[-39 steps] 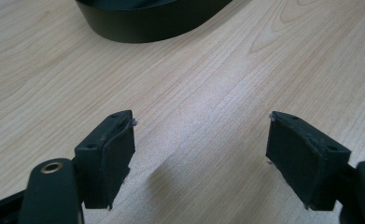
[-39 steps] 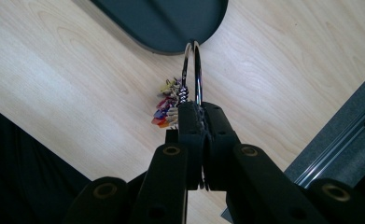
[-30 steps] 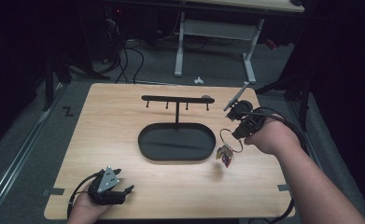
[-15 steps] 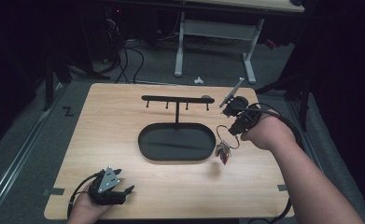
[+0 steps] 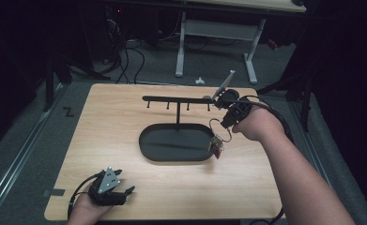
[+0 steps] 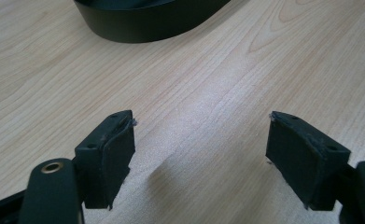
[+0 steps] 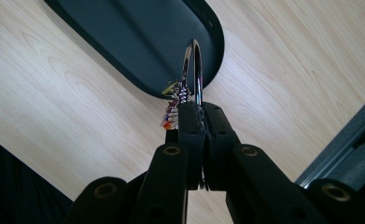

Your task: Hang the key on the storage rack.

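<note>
The right gripper [image 7: 200,112], jaws closed on the ring [image 7: 193,70], has risen toward the rack [image 5: 179,100]; hanging seems next. The left gripper [image 6: 199,158] rests wide open.

You'll find almost nothing to read here. The one sign is a dark "Z"-shaped mark [image 5: 68,112] on the grey floor just beside the left edge of the light wooden table [image 5: 125,187], seen from the high view. The small multicoloured charm [image 7: 171,116] hanging from the shiny metal ring [image 7: 193,70] is too small and blurred for you to tell whether it carries any lettering, and nothing else shows a legible word, brand or number.
</note>
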Available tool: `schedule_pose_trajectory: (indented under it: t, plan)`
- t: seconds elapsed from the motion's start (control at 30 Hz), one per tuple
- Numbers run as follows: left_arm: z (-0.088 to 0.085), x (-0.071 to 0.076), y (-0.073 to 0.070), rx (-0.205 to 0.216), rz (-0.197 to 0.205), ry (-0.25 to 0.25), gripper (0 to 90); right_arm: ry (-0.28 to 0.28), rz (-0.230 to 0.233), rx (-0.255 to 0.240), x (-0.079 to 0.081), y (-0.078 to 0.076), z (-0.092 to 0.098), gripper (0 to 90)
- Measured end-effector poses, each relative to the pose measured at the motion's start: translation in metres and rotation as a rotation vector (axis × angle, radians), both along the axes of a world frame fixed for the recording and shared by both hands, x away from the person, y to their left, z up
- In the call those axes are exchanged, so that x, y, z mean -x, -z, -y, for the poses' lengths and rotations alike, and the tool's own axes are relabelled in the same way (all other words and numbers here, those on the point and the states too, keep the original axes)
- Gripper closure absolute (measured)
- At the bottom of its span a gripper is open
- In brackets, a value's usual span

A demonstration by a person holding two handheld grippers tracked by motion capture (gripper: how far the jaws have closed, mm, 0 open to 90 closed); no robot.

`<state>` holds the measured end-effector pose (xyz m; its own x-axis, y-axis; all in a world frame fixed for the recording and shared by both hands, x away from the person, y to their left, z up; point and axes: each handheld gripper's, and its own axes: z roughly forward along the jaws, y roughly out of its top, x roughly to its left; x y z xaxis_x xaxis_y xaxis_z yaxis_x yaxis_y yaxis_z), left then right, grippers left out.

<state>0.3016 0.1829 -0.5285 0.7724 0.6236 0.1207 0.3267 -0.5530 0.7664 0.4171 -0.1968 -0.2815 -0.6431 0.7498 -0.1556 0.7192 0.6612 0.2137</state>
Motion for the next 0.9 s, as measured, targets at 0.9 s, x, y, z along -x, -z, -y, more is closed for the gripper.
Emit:
schedule_pose_trajectory:
  t: [0.9]
  plan:
    - [-0.002, 0.0, 0.0, 0.001, 0.001, -0.002, 24.2, -0.003, 0.002, -0.016, -0.046, 0.003, -0.015, 88.0]
